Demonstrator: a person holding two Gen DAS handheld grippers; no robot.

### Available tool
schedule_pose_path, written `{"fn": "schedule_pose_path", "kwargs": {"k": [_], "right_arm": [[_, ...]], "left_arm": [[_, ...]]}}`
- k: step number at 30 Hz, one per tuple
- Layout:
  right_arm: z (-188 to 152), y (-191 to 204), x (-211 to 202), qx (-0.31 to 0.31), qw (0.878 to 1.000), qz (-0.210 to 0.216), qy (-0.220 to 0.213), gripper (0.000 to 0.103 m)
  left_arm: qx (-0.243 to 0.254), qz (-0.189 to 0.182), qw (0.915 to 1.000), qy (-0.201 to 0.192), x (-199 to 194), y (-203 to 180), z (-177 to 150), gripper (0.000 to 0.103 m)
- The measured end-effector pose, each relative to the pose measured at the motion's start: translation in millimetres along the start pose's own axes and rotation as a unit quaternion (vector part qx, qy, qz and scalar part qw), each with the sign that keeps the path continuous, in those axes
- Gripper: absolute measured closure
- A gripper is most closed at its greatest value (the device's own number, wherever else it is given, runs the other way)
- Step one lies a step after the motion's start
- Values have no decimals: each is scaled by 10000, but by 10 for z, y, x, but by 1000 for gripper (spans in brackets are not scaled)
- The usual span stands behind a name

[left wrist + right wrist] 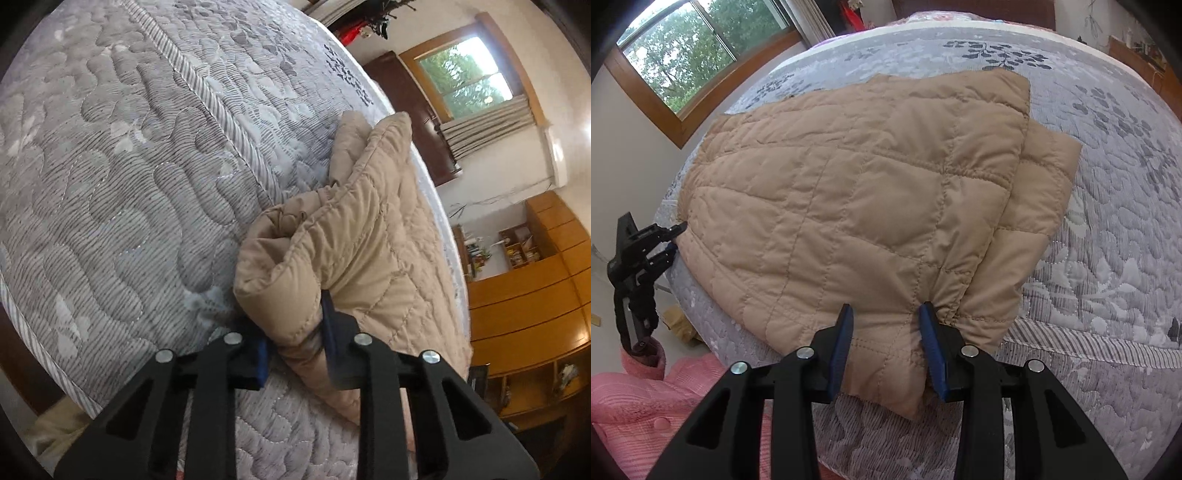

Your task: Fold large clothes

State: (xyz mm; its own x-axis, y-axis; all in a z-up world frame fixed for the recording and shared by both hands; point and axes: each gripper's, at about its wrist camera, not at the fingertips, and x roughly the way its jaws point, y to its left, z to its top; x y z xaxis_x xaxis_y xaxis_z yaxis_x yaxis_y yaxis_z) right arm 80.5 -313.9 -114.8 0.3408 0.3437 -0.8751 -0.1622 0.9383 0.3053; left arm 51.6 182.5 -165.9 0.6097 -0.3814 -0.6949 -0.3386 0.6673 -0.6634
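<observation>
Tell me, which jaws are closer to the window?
Left. The left gripper grips the tan jacket at the bed edge facing the window; the right gripper grips its hem on the far side.

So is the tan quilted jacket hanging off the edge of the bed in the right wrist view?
No, the tan quilted jacket lies folded flat on the grey bedspread, fully supported.

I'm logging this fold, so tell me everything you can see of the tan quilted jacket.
The tan quilted jacket is puffy, smooth-shelled fabric stitched in a grid, with double-stitched hems. It lies folded in layers on the grey patterned bedspread, a lower layer sticking out on one side. The right gripper pinches its near hem between blue pads; the left gripper clamps a rolled, bunched edge at the far side. Nothing else touches it.
</observation>
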Motion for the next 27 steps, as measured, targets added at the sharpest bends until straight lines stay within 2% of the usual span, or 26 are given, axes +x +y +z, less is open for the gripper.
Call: {"fn": "schedule_pose_path", "kwargs": {"k": [5,8,12,14,17,19,21,23,27], "right_arm": [[-20,-2,10,33,10000,40,-81,65],[-36,-9,0,62,9999,53,-119,65],[-47,-41,-37,193,9997,96,-131,65],[-51,-44,-59,194,9997,67,-139,65],[-50,-46,-100,253,9996,46,-137,65],[-39,-48,-130,296,9995,35,-145,65],[-44,-48,-167,333,9993,1,-165,65],[-64,-38,-215,350,9992,-44,-183,64],[-75,-42,-244,399,9990,-54,-179,64]], "left_arm": [[-22,-139,9999,67,15,28,71,83],[-75,-274,9996,61,-21,74,81,88],[468,-184,9981,-356,-219,-168,44,95],[930,-246,9930,-681,-397,-373,-5,95],[1810,-530,9760,-1087,-689,-807,-139,96],[2280,-680,9642,-1171,-776,-1065,-234,96],[2752,-927,9501,-1142,-836,-1337,-342,96],[3060,-1084,9394,-1101,-856,-1529,-448,96],[3813,-1445,9090,-862,-802,-2019,-727,96]]}}
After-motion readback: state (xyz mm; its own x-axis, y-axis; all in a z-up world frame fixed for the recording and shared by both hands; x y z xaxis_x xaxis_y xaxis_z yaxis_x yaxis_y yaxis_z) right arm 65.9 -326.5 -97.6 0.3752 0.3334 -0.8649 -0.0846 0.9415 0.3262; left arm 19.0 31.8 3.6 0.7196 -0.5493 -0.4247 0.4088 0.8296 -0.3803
